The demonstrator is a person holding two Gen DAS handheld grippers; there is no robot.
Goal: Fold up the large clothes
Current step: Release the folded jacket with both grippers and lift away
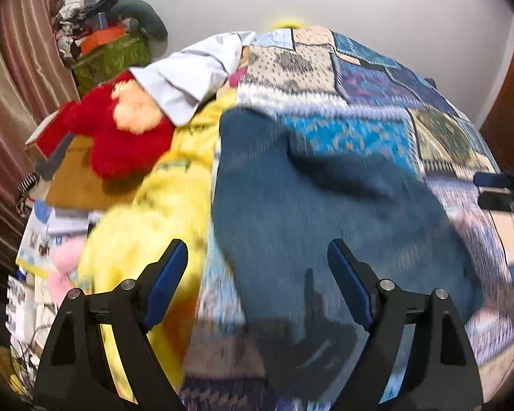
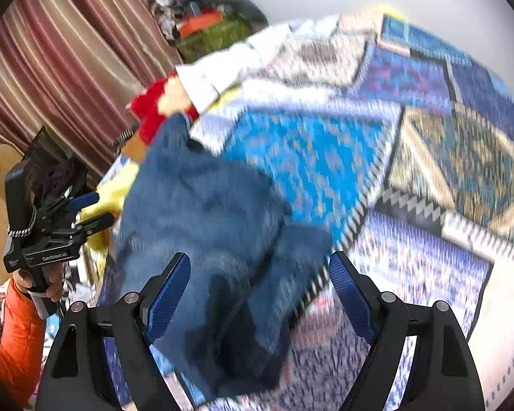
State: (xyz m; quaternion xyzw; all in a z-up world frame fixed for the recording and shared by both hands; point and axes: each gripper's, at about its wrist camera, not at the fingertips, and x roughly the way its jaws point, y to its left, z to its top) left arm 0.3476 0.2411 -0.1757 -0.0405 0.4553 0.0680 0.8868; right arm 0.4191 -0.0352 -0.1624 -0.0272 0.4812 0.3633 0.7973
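Both your grippers, left [image 1: 257, 284] and right [image 2: 258, 294], are spread wide, holding nothing; jeans [image 2: 216, 226] lie mid-frame on the quilt [image 2: 428, 137]

A home bedroom: patchwork quilt [image 1: 359, 78] on bed, striped curtains [image 2: 68, 44], plush toys [image 1: 126, 130].

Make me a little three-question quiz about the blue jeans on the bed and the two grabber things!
1. True or false: the left gripper is clamped on the blue denim jeans.
2. What do the jeans lie on? A) bare wooden floor B) blue patchwork bedspread C) a chair
3. Fill in: the fluffy plush toy beside the yellow blanket is ____ in colour.

Key:
1. False; both it and the right gripper are open, holding nothing.
2. B
3. red
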